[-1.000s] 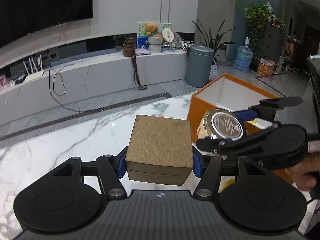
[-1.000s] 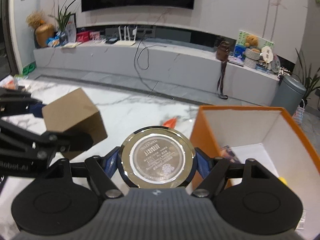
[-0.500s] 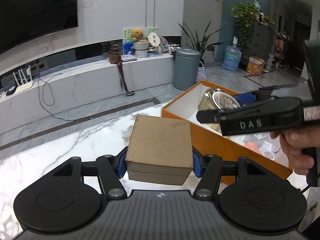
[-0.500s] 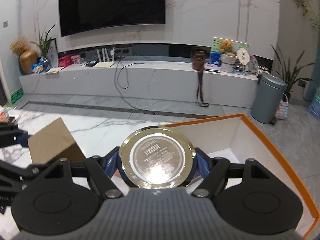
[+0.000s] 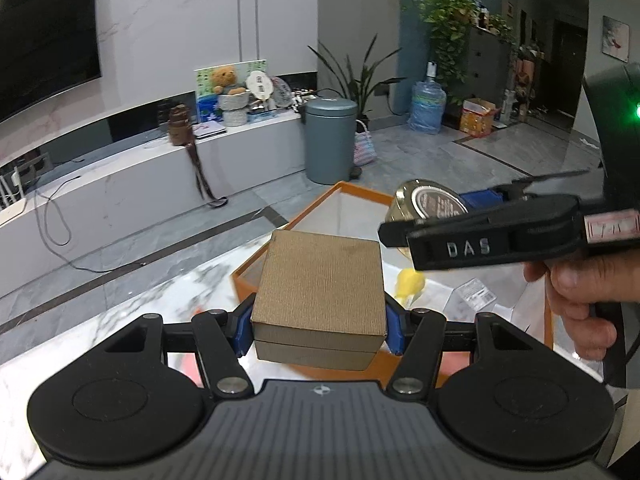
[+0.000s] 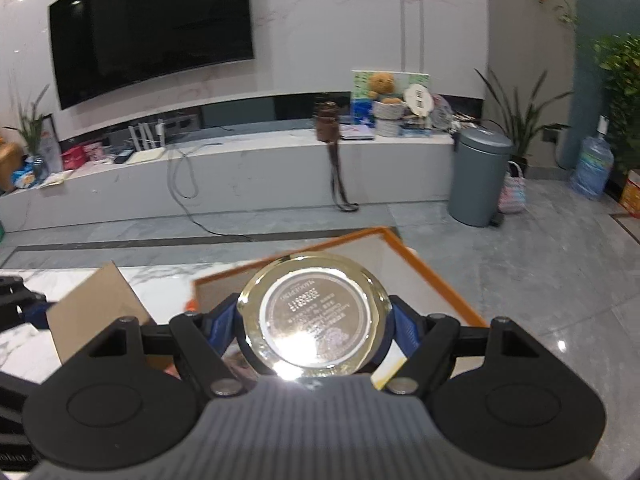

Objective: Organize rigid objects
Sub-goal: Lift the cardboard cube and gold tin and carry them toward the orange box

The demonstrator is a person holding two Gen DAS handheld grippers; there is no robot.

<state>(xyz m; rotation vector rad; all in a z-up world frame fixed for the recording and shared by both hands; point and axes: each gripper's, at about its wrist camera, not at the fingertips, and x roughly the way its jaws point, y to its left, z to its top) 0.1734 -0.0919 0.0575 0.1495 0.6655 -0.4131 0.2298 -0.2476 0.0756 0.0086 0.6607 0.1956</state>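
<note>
The left gripper (image 5: 318, 330) is clamped on a brown box (image 5: 320, 284), its blue pads pressing on both sides. The box is up in the air, right over the near edge of the orange box (image 5: 360, 192). The orange box is open and sits on the white marble table (image 5: 120, 312).

The right gripper (image 6: 312, 326) is clamped on a round tin (image 6: 314, 316) with a shiny gold rim and a silver lid. The tin is held over the orange box (image 6: 436, 284) too. The words on the lid are too small and too bright to read.

In the left view, the right gripper (image 5: 456, 216) comes in at 3 o'clock with the tin (image 5: 432, 206) and a hand (image 5: 580, 292) around its handle. It is just beside the brown box, up and to the right, and it blocks part of the orange box. Inside that box, a yellow thing (image 5: 410, 282) and a small clear packet (image 5: 474, 294) peek out; the brown box hides the rest.

In the right view, the brown box (image 6: 96, 312) is at 9 o'clock, cut off by the gripper body. Bits of paper under the tin are hard to make out.

Far behind are a long white shelf (image 6: 248, 172), a gray bin (image 6: 478, 178) at 2 o'clock, a big black TV (image 6: 148, 36) at 11 o'clock and a teddy bear (image 6: 382, 86).
</note>
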